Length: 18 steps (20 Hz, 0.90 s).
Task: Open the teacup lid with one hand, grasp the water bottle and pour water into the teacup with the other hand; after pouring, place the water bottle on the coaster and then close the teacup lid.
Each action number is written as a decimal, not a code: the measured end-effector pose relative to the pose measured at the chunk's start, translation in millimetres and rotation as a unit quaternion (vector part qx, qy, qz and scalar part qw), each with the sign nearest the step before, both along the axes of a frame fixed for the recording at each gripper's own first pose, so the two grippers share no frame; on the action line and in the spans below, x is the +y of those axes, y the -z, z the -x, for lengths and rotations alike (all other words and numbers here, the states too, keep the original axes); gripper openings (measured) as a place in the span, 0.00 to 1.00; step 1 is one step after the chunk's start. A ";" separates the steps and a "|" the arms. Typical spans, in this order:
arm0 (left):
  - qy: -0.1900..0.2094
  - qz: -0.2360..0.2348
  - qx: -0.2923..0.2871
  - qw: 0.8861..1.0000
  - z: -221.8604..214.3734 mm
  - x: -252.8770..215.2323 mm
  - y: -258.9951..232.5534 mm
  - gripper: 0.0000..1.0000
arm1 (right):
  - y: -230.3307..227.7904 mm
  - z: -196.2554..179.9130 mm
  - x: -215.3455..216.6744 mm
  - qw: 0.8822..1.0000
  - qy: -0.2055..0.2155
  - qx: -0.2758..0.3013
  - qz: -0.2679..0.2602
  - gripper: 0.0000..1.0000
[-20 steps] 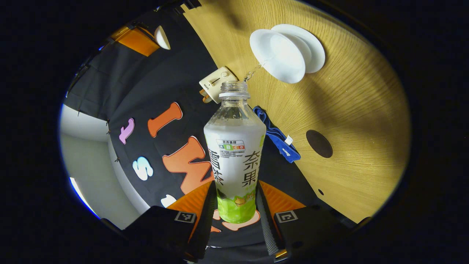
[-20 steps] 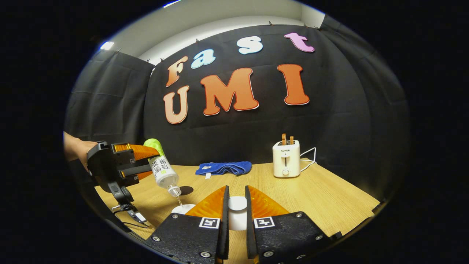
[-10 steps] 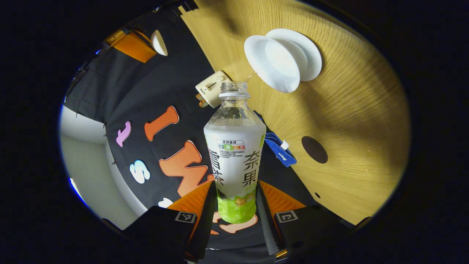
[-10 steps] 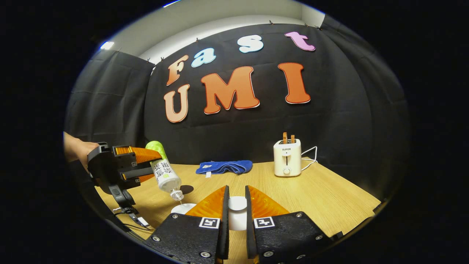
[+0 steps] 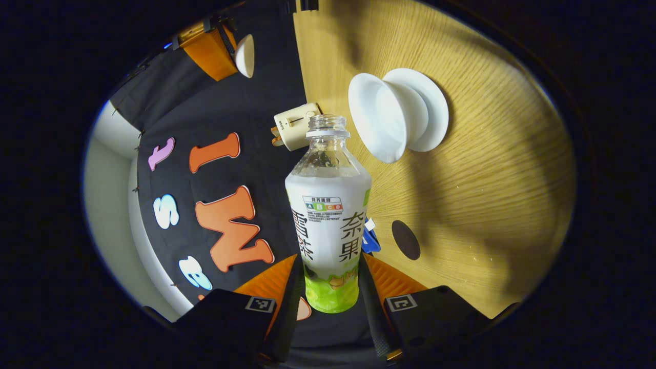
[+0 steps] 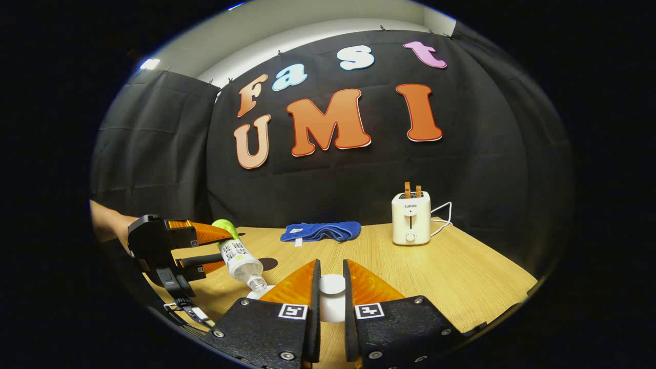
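My left gripper (image 5: 330, 259) is shut on a clear water bottle (image 5: 328, 205) with a white and green label and no cap. In the right gripper view the left gripper (image 6: 220, 248) holds the bottle (image 6: 239, 258) tilted, mouth down toward the white teacup (image 6: 254, 295); no stream shows. The open teacup (image 5: 384, 118) stands on its white saucer (image 5: 430, 110) just past the bottle's mouth. A dark round coaster (image 5: 406, 240) lies on the wooden table (image 5: 487, 179). My right gripper (image 6: 330, 266) is shut on the white teacup lid (image 6: 332, 287), held off the cup; from the left gripper view the lid (image 5: 246, 55) hangs in it.
A cream toaster (image 6: 411, 218) with its cord stands at the back right of the table. A folded blue cloth (image 6: 320, 231) lies at the back middle. A hand (image 6: 105, 225) holds the left gripper at the left edge. The coaster (image 6: 267, 264) is behind the bottle.
The thin stream of water from the bottle into the teacup has stopped. The left gripper has turned the bottle back toward level and sunk a little. The right gripper still holds the lid.
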<state>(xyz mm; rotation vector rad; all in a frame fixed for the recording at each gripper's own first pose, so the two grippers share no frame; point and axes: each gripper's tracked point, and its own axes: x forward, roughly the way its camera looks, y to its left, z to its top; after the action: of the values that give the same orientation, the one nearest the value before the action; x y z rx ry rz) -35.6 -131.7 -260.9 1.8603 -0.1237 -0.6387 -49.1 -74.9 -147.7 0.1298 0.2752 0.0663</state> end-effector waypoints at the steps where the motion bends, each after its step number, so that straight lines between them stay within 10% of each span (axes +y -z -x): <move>1: -0.009 0.024 0.010 1.000 0.8 3.2 3.9 0.60 | -1.2 -2.1 2.4 1.000 -0.001 -0.001 0.000 0.19; 6: -0.050 0.171 0.029 0.984 -2.1 14.4 -4.5 0.60 | 0.4 -11.3 12.3 1.000 -0.004 0.005 -0.004 0.19; 11: -0.120 0.334 0.047 0.934 -27.6 37.3 -32.3 0.62 | 2.3 -26.2 25.4 1.000 -0.007 0.010 -0.007 0.19; 18: -0.227 0.555 0.098 0.794 -51.7 65.5 -58.5 0.60 | 5.0 -45.5 52.8 0.999 -0.029 0.019 -0.010 0.19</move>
<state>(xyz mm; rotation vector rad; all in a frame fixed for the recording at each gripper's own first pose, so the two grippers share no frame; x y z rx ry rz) 16.1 -66.2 -202.4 0.6181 0.0839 -0.2802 -3.6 -22.0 -152.7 0.1428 0.3166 0.1244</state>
